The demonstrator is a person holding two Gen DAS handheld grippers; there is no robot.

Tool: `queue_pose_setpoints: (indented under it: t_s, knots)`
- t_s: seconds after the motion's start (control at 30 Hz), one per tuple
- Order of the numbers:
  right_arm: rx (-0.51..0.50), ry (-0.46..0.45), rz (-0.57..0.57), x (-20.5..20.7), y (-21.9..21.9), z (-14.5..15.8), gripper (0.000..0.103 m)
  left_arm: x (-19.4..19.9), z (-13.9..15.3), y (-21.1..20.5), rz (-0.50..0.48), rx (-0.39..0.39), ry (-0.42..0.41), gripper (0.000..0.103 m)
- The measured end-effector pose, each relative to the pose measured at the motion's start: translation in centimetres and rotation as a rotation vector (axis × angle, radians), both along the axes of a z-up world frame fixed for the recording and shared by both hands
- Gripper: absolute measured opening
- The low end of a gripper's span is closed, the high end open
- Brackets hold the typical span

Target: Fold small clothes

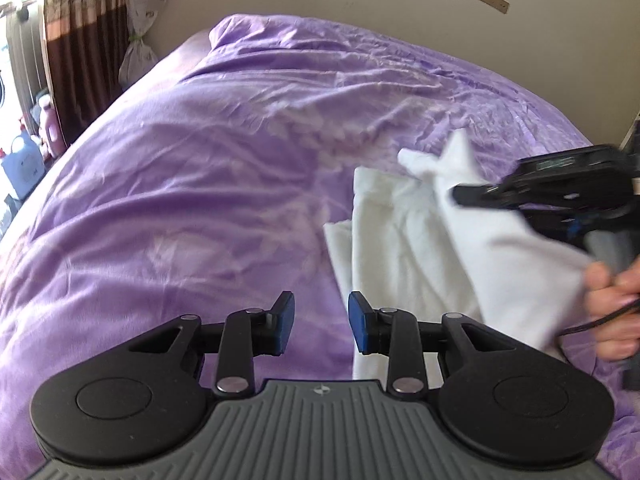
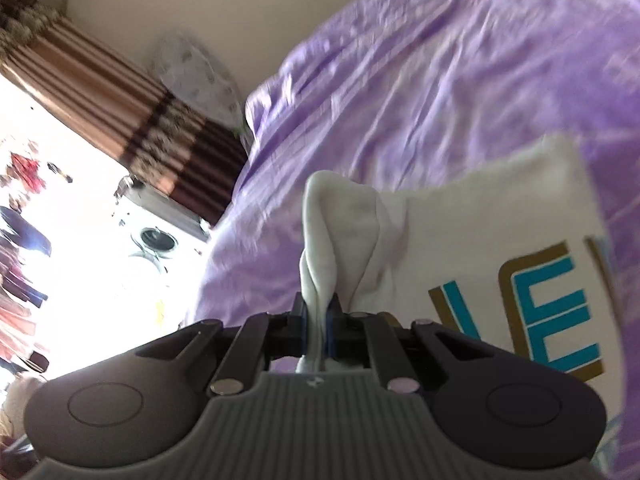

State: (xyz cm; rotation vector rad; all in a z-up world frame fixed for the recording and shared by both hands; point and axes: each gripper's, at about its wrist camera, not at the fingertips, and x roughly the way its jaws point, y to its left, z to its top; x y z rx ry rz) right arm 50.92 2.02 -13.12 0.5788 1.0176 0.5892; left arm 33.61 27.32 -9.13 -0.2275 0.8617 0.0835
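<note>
White cotton T-shirt [image 2: 460, 232] with teal-and-gold lettering was bunched and clamped between the right gripper's [image 2: 319, 312] blue pads, lifted partly off the purple bedspread [image 1: 180, 168]; the rest of it trailed onto the bed at right. A hand [image 1: 612, 308] held that gripper's handle. Left gripper [image 1: 321, 322] hovered over the bedspread just beside the shirt's edge, jaws apart, nothing between them. Brown striped curtain [image 2: 120, 108] and washing machine [image 2: 160, 236] sat beyond the bed.
</note>
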Motion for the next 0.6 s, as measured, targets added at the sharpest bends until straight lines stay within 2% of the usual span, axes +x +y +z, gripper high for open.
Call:
queue_pose_setpoints:
  t_s: [0.17, 0.3, 0.4, 0.53, 0.6]
  knots:
    - [-0.038, 0.064, 0.020, 0.2, 3.3, -3.5, 0.004, -0.1, -1.2, 1.0, -0.005, -0.035, 0.017, 0.037]
    - [-0.058, -0.009, 0.054, -0.9, 4.5, -2.3, 0.005, 0.2, -1.6, 1.0, -0.010, -0.035, 0.018, 0.037]
    - [-0.075, -0.030, 0.103, -1.2, 6.1, -2.1, 0.005, 0.3, -1.6, 0.8, -0.007, -0.033, 0.022, 0.037]
    - [-0.130, 0.005, 0.099, -1.1, 7.3, -4.5, 0.004, -0.1, -1.6, 0.8, -0.005, -0.028, 0.033, 0.037]
    - [-0.141, 0.027, 0.102, -0.9, 7.7, -5.2, 0.009, -0.3, -1.5, 0.9, -0.004, -0.031, 0.037, 0.037]
